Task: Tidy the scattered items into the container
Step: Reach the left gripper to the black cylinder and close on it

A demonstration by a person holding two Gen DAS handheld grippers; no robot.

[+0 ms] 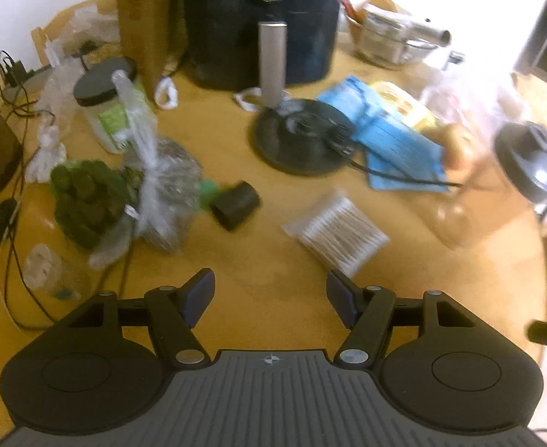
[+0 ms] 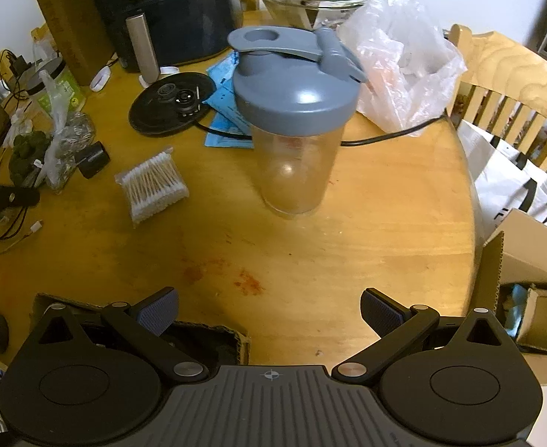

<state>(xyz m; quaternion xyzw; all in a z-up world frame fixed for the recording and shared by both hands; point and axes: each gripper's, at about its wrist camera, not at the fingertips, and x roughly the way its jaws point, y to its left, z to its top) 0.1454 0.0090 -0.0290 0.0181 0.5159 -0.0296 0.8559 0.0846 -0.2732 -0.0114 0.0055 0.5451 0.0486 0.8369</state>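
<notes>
Left wrist view is motion-blurred with blown-out glare upper right; right wrist view sharp, fisheye-bent edges.

A home dining or kitchen corner: a round wooden table (image 2: 348, 231) crowded with an air fryer (image 2: 169, 7) at eleven o'clock, a kettle base (image 2: 161, 111), a shaker bottle (image 2: 296, 119), and probably a dining chair (image 2: 504, 85) at two o'clock.

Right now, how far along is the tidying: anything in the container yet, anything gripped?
Done: nothing that shows. The cardboard box under the right gripper looks dark inside; contents can't be told. In hand: nothing; the left gripper and the right are both open and empty. Left: the cotton swab pack, small black piece, shaker bottle and blue packet all lie on the table.
</notes>
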